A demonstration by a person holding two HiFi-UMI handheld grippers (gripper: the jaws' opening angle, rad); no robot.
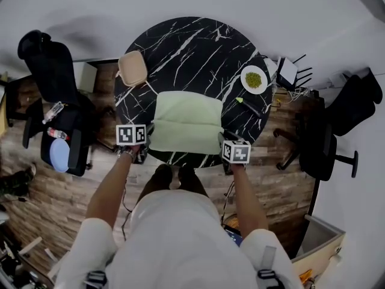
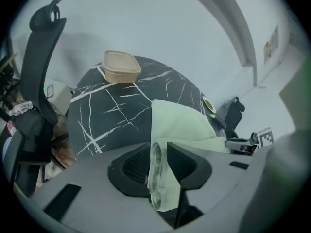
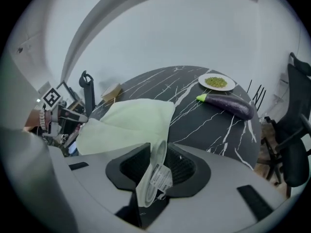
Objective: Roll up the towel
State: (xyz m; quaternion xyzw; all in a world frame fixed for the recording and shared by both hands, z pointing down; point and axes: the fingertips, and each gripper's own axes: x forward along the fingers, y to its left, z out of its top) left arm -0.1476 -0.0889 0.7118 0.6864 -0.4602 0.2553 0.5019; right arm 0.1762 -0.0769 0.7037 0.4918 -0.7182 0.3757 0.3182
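Left gripper view is showing the left gripper [image 2: 158,166] sitting at the table's [image 2: 112,115] near edge, jaws spread, with the towel's [image 2: 182,123] bunched near-left corner lying loose between them, not pinched. Same deal for the right gripper [image 3: 156,171] at the near-right corner, label end dangling in the gap. I'm guessing they're working matching corners so the roll is coming out straight. Tub [image 2: 121,67], eggplant [image 3: 231,103] and plate [image 3: 216,82] are sitting toward the table's far side, out of the way.
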